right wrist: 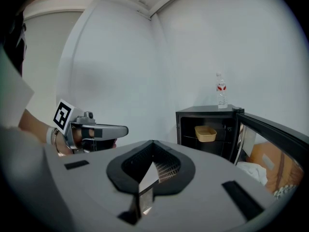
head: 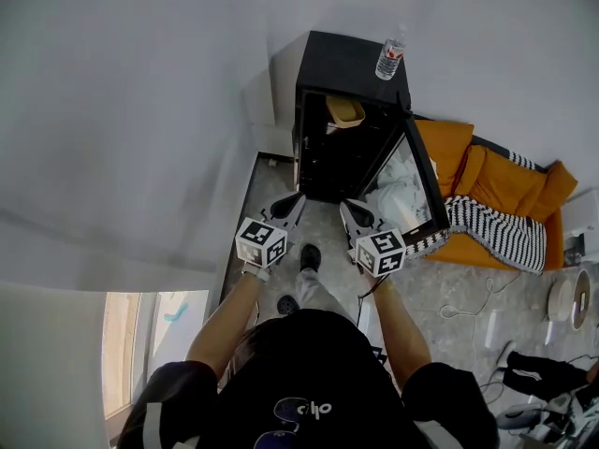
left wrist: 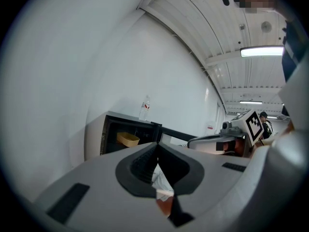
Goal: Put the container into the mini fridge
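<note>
One mini fridge [head: 342, 59]: black, standing on the floor against the white wall, open toward me. Its lower shelves are too dark for me to read.
Door [head: 426, 171]: swung out at the head view's right. Pale crumpled shapes show at it, and I cannot tell whether they are behind it or mirrored in it.
Left claw [head: 298, 197]: pads pressed together with nothing between them, held in front of the fridge and well apart from it.
Right claw [head: 344, 206]: also pressed together and empty, just beside the left one.
Container [head: 345, 110]: a tan tub on the upper shelf inside the fridge. It stands upright with its mouth up, its long side running across the opening. I cannot make out its contents.
Bottle [head: 390, 59]: clear with a red label, upright on the fridge top near the door-side corner.
</note>
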A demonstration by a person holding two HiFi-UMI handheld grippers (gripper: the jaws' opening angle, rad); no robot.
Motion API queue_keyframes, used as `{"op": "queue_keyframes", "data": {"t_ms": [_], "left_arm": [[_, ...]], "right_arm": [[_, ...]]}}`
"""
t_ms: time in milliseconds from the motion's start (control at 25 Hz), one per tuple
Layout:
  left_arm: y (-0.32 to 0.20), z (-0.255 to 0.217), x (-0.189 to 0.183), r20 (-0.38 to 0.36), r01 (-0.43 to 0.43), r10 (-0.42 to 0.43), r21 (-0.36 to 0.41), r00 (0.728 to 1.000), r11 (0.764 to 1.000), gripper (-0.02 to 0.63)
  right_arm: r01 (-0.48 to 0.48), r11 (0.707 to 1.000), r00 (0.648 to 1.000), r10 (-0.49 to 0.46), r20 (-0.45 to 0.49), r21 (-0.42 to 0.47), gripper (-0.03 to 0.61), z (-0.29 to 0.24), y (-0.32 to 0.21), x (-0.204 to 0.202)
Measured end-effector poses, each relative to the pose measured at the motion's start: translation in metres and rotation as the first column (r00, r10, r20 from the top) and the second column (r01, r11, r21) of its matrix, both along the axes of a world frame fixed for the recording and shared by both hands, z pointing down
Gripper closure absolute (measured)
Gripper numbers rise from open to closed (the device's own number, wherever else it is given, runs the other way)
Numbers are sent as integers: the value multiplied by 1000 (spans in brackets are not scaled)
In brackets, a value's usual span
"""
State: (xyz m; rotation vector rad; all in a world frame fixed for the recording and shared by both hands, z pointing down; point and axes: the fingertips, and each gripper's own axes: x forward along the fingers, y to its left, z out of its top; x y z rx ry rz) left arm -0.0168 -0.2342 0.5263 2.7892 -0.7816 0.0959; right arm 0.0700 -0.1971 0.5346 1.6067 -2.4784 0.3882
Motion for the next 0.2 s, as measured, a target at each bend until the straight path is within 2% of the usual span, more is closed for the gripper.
{"op": "queue_keyframes", "data": {"t_ms": [200], "left_arm": [[-1, 0, 4, 0, -5, 5, 2, 1000, 1000, 606]], "right_arm": [[-1, 1000, 1000, 1, 2, 2, 571, 0, -2, 4]]}}
